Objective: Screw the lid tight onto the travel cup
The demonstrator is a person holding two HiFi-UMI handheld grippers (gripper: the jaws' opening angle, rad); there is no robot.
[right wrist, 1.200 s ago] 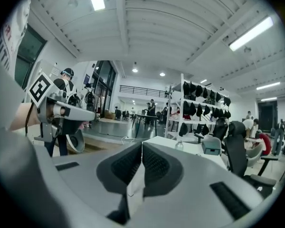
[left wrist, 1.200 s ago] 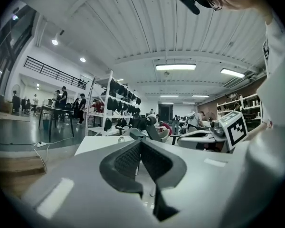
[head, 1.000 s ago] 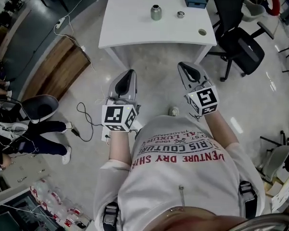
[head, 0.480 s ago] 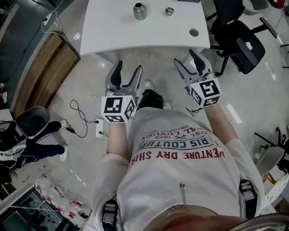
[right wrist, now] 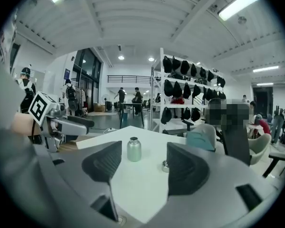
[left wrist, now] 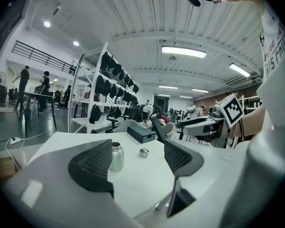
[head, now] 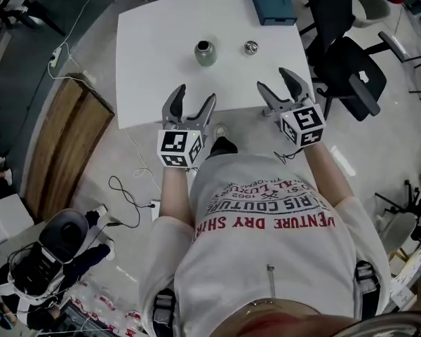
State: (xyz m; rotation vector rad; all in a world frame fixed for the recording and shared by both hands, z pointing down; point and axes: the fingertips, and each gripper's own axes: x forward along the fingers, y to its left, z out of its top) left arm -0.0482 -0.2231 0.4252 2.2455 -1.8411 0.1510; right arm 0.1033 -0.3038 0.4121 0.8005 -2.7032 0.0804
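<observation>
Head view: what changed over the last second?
The left gripper and right gripper, shut a second ago, are opening, nothing between their jaws. The person stepped forward, bringing both to the near edge of the table. The travel cup and lid stayed apart on it, untouched.

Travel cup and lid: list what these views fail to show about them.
- Travel cup, head view: too small to show any threads.
- Travel cup, left gripper view: one side is hidden behind a pad of the left gripper, which is opening and empty.
- Lid, right gripper view: partly hidden behind a pad of the right gripper, also opening and empty. Too small to tell which way up it lies.
</observation>
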